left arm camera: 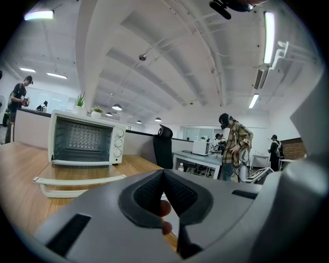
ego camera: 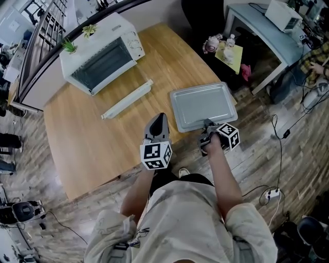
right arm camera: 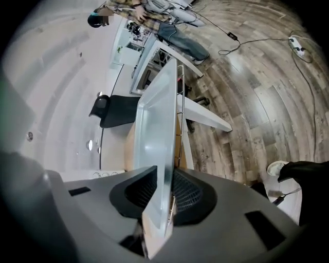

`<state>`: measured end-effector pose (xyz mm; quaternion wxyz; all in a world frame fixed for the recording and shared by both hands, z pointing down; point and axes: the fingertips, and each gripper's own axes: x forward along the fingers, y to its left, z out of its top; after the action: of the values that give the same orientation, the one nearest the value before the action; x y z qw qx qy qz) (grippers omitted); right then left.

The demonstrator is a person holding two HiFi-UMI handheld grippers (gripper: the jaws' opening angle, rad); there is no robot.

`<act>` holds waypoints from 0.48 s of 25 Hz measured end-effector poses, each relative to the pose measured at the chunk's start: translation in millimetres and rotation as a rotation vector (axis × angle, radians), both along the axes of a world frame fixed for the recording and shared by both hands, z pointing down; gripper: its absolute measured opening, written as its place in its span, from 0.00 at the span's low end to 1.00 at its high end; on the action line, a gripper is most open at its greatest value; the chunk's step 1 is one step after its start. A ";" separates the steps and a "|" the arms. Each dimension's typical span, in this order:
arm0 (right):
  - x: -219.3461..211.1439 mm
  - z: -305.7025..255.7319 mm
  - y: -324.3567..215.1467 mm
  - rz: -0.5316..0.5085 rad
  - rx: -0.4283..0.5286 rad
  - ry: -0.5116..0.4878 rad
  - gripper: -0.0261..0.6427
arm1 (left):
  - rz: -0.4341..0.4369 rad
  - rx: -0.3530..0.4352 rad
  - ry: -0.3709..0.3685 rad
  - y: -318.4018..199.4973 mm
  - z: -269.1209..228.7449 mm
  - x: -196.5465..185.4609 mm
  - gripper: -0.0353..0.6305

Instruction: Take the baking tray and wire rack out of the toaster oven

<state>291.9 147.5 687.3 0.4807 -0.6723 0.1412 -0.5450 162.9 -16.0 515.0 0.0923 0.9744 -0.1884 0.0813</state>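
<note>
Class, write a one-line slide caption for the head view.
Right tongs grip the near edge of a grey metal baking tray over a light wooden table, white toaster oven beyond.

The wooden worktop (ego camera: 97, 144) has rounded corners and stands on a wood-plank floor (ego camera: 257, 164). Two small potted plants (ego camera: 69, 46) (ego camera: 89, 30) stand on top of the toaster oven (ego camera: 103, 54) at the worktop's far left corner. Beyond the far right edge, a bottle (ego camera: 230, 41) rests on a low yellow surface (ego camera: 230, 55). Further right, a grey desk (ego camera: 257, 25) carries a white appliance (ego camera: 282, 14) near its far end. A power strip (ego camera: 271, 194) lies on the floor off the worktop's near right side, with a dark cable (ego camera: 280, 149) trailing nearby. A black chair (left arm camera: 163, 149) stands beyond the worktop, and a person in a plaid shirt (left arm camera: 234, 146) stands at the desk.
</note>
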 end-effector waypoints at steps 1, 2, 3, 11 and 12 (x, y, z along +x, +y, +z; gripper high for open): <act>0.5 -2.6 0.1 -0.005 0.000 0.007 0.21 | 0.001 0.000 0.002 0.0 -0.5 0.9 0.08; 0.9 -5.1 0.1 -0.012 0.002 0.012 0.26 | 0.002 0.001 0.003 0.0 -0.8 1.7 0.08; 1.1 -7.2 0.4 -0.023 -0.002 0.019 0.29 | 0.005 0.003 0.003 0.1 -1.0 2.4 0.07; -1.9 -7.3 -6.3 -0.205 -0.154 0.069 0.58 | 0.010 0.001 0.009 0.4 -2.2 6.6 0.08; -4.8 -5.6 -7.5 -0.226 -0.175 0.065 0.60 | 0.010 0.001 0.010 0.7 -2.1 6.3 0.08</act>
<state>287.1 140.0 681.7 0.3511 -0.7088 0.1835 -0.5837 169.2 -15.4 513.0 0.0925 0.9757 -0.1833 0.0770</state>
